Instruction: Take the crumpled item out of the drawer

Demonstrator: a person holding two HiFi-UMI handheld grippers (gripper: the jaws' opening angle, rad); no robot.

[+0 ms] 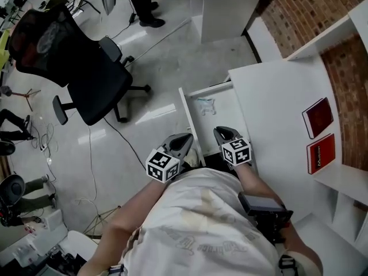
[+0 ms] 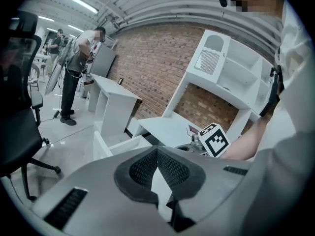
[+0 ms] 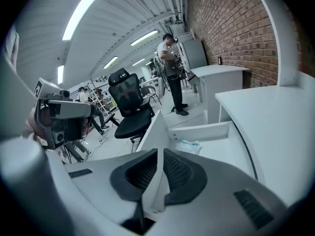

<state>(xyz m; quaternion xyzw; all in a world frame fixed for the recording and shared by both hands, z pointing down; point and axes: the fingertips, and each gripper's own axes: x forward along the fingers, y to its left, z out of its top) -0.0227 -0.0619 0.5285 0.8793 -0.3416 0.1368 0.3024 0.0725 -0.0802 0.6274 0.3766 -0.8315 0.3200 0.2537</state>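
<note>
**Over the drawer — both tools shut**

Left gripper (image 1: 185,138) hangs empty, jaws together. Crumpled item (image 1: 206,105) lies toward the far end of the open drawer (image 1: 187,109). Right gripper (image 1: 222,133), also pinched shut — should spread its jaws before descending onto it.

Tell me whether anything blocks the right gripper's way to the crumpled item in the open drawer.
Nothing visible does. The crumpled item lies on the bare floor of the drawer, ahead of the shut right gripper. Only the left gripper has the drawer's side wall between it and the item.
</note>
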